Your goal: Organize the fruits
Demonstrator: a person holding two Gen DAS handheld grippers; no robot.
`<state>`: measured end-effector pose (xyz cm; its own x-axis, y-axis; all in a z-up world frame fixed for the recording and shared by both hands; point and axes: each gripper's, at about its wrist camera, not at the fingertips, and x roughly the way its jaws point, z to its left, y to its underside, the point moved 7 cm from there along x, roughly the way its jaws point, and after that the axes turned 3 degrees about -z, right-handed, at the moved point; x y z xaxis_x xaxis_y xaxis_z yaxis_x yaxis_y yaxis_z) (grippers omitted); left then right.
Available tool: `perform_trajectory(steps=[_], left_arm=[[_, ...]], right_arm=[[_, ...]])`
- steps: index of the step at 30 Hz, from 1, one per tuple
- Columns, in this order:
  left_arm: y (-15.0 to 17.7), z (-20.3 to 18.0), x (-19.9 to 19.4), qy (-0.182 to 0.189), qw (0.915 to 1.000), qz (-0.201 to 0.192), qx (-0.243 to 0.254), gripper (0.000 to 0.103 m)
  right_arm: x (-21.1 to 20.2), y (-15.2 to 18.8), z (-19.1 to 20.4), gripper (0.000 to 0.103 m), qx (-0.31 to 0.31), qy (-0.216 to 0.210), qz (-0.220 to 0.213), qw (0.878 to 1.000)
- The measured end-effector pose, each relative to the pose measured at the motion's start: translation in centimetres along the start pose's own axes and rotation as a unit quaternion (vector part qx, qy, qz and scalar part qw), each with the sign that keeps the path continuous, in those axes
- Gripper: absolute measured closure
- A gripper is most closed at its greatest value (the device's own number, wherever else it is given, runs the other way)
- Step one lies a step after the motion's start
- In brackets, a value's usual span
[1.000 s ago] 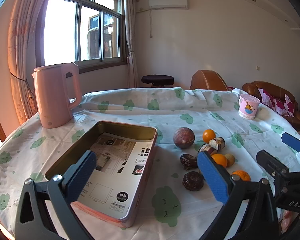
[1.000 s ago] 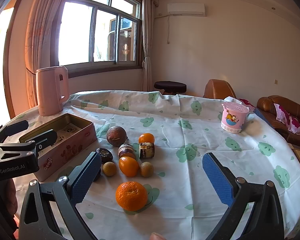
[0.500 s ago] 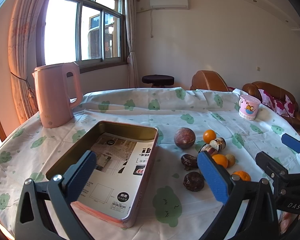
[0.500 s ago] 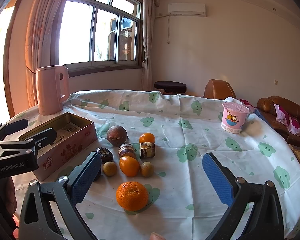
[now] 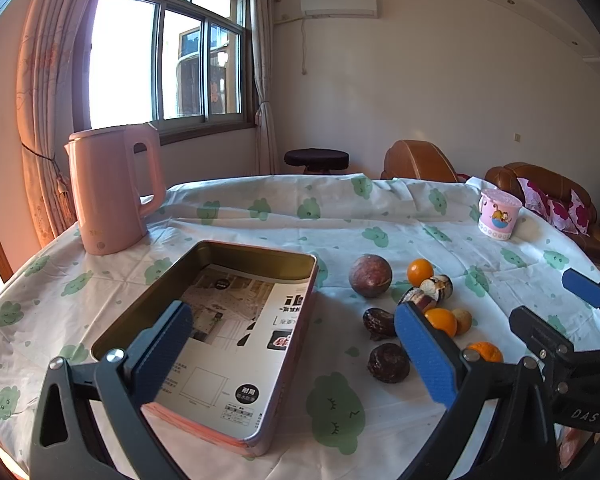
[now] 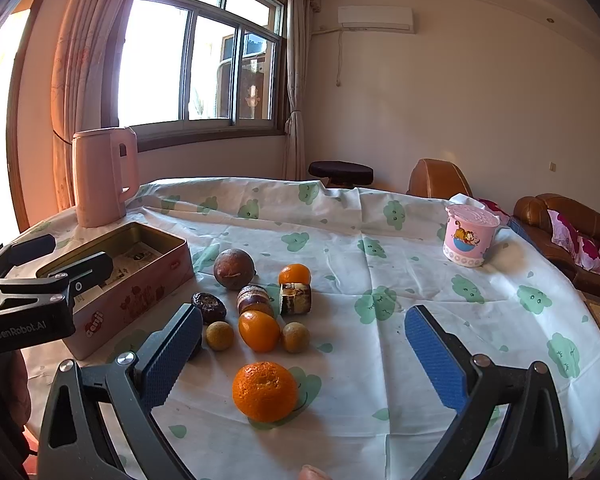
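Right gripper (image 6: 300,356) hangs with jaws spread wide above the large orange (image 6: 264,391), low centre of its frame; left gripper (image 5: 296,354), equally spread, hovers over the tin (image 5: 236,322). Likely next — lower squarely, straddle the orange's widest part, close gently so it doesn't roll toward the other fruit.

A pink kettle (image 5: 108,188) is standing upright near my table's (image 5: 260,216) far left edge, and a pink cartoon cup (image 6: 469,236) is sitting well apart on the far right. Brown sofas (image 6: 555,220) are waiting behind.
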<state>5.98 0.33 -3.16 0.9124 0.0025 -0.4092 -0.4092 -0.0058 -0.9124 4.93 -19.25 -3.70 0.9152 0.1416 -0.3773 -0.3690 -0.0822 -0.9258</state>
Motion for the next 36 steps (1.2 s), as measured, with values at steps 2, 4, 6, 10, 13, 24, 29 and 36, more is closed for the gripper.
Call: perform_trajectory(steps=[2,4,6,10,13,24,29,36], left_arm=[[0.0,0.0,0.0,-0.001,1.0,0.0,0.0,0.0],[0.0,0.2,0.0,-0.002,1.0,0.003,-0.003,0.0],[0.2,0.5,0.1,0.001,1.0,0.006,-0.007,0.0],[0.9,0.7,0.6,0.006,0.9999,0.012,-0.007,0.0],[1.2,0.2,0.7,0.009,0.9998,0.015,0.0,0.0],[2.8,-3.1,1.0,0.041,0.9981,0.031,0.033,0.015],[3.4,-4.6,1.3,0.06,0.996,0.044,0.048,0.027],[4.5,-6.7,2.9,0.111,0.9872,0.102,0.053,0.041]], right_arm=[[0.1,0.2,-0.1,0.001,0.0,0.002,0.001,1.0],[0.3,0.6,-0.2,0.001,0.003,0.001,0.005,1.0],[0.7,1.0,-0.3,0.001,0.008,-0.004,0.012,1.0],[1.1,2.1,0.0,0.004,0.007,-0.017,0.028,0.999],[1.7,3.0,0.7,0.017,-0.003,-0.032,0.047,0.998],[3.8,6.1,2.3,0.054,-0.032,-0.06,0.114,0.991],[3.2,5.6,2.0,0.055,-0.021,-0.062,0.094,0.993],[3.5,4.8,-1.2,0.055,-0.005,0.001,0.073,0.997]])
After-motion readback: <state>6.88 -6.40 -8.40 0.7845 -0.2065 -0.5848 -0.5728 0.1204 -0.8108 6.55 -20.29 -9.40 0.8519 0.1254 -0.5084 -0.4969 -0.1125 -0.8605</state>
